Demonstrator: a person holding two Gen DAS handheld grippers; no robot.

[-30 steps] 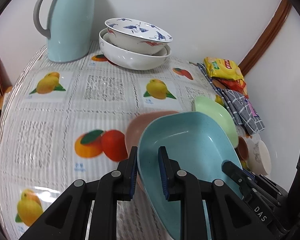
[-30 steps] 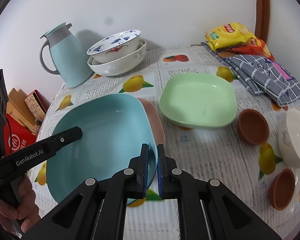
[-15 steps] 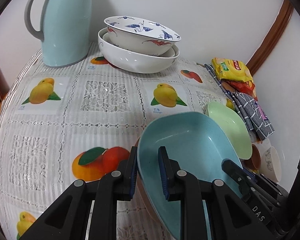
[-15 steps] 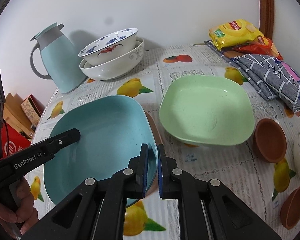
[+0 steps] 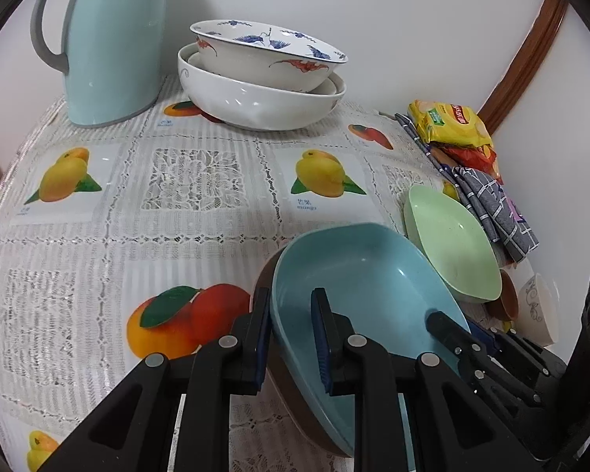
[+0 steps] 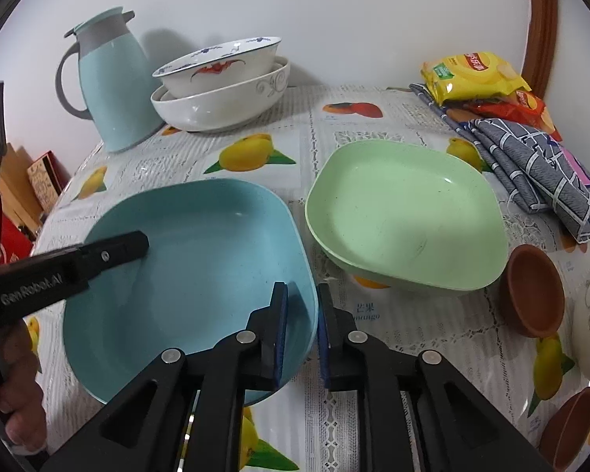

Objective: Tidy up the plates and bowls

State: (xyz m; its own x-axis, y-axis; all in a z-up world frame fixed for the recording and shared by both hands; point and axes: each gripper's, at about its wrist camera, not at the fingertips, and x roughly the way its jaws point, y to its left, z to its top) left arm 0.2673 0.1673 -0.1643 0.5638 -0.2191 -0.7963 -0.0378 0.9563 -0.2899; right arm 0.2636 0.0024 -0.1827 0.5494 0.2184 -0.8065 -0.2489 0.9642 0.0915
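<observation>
Since a second ago the blue plate (image 6: 192, 263) has come down onto the brown-pink plate (image 5: 291, 405), which now shows only as a thin rim beneath it on the surface (image 5: 177, 236). The right gripper (image 6: 301, 334) has just been opening: its pads stand apart, the plate's rim between them, released. The left gripper (image 5: 291, 334) remains clenched on the opposite rim. The plates are smooth, speckled, rounded squares; the green plate (image 6: 405, 216) lies empty just beside. At the back, a painted porcelain bowl (image 5: 267, 59) nests in a white bowl (image 5: 259, 102). The cloth is lacy, fruit-printed.
</observation>
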